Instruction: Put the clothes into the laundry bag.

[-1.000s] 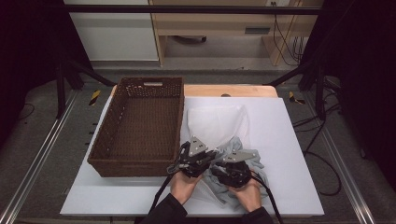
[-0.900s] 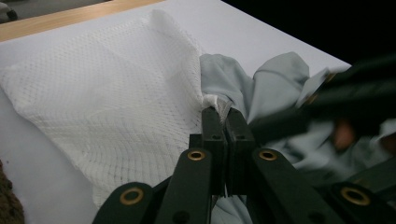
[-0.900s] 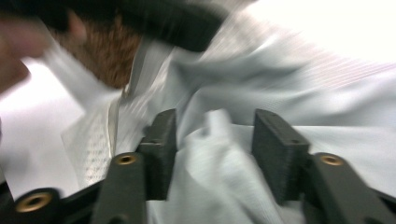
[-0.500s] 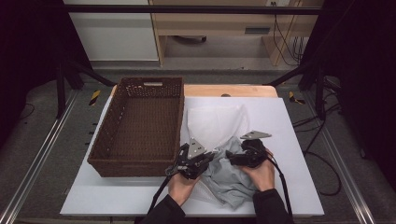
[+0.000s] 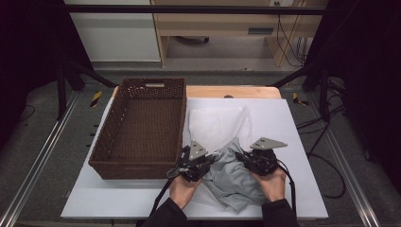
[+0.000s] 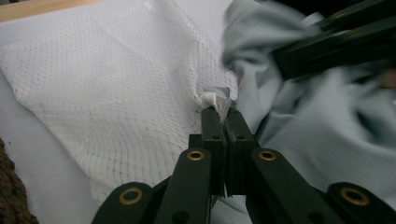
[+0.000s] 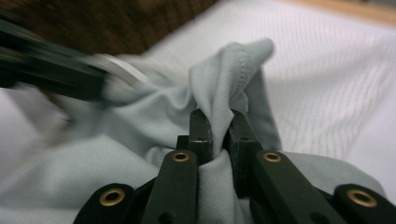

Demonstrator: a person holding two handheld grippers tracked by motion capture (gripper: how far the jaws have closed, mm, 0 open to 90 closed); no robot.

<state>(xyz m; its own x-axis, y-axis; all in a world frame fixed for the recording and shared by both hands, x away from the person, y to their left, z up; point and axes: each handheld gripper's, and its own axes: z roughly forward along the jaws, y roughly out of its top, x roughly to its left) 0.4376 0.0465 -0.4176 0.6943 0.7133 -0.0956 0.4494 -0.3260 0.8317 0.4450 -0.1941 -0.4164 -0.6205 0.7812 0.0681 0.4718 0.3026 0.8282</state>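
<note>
Both tongs (image 6: 219,114) (image 7: 219,116) pinch the plain, unlabelled grey garment (image 5: 231,175).

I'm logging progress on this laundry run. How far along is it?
Early. Done: the left gripper pinches the white mesh bag's edge. In hand: the right gripper, having just closed, clamps a fold of the grey garment. Left: the garment is not yet bagged, and the wicker basket holds nothing.
</note>
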